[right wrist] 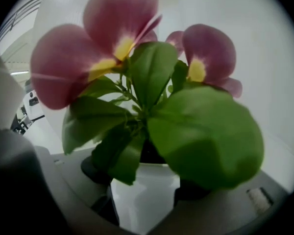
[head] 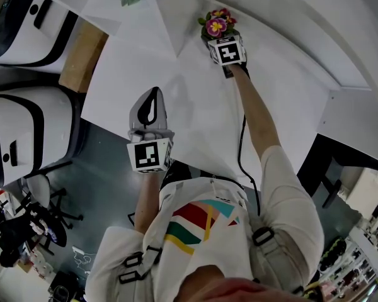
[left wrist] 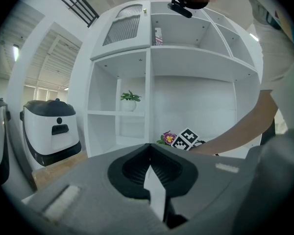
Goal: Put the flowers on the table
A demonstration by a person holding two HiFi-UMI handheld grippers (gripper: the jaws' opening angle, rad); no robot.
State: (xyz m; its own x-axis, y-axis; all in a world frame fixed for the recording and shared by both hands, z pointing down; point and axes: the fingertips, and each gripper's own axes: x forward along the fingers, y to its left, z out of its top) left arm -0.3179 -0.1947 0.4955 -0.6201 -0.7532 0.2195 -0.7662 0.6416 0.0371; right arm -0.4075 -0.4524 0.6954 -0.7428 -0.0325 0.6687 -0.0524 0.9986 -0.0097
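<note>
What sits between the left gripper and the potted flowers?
Nothing. In the head view only bare white surface separates the left gripper from the potted flowers.

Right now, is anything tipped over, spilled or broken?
Nothing stands out. The flower pot sits upright between the right gripper's jaws. It looks undamaged, and nothing is spilled around it.

I can read no words or numbers anywhere. The marker cube [head: 150,156] on my left claw [head: 152,96] and its twin on my right claw [head: 213,39] bear only black-and-white square patterns.
</note>
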